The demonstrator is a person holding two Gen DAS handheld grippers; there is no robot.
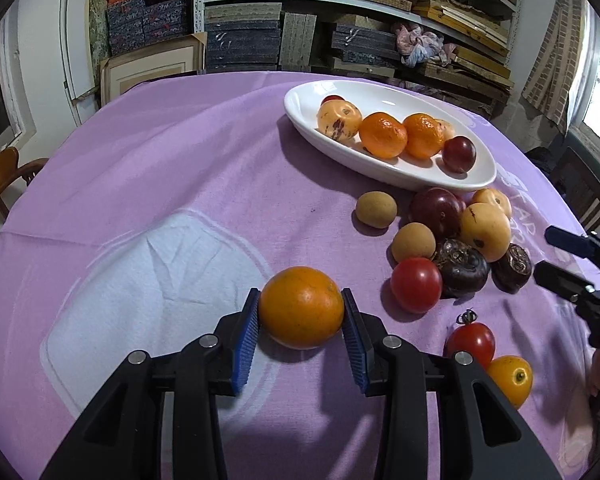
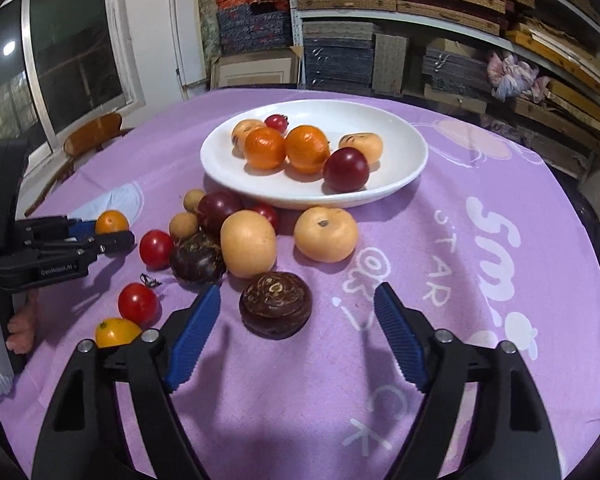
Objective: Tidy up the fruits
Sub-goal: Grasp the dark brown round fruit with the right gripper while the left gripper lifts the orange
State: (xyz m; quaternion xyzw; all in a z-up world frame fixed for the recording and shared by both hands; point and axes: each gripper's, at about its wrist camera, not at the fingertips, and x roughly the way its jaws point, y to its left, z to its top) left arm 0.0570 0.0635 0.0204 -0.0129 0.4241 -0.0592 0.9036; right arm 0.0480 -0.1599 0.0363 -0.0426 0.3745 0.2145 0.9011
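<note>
My left gripper is shut on an orange, its blue pads pressed against both sides just above the purple cloth. The right wrist view shows that gripper and orange at the far left. My right gripper is open, and a dark brown water chestnut lies on the cloth between its pads without touching them. That gripper also enters the left wrist view from the right edge. A white oval plate further back holds several fruits, among them two tangerines and a dark plum.
Loose fruit lies between the grippers and the plate: red tomatoes, a yellow one, longans, pale round fruits, a second chestnut. A person's hand is at the left. Chairs and full shelves surround the round table.
</note>
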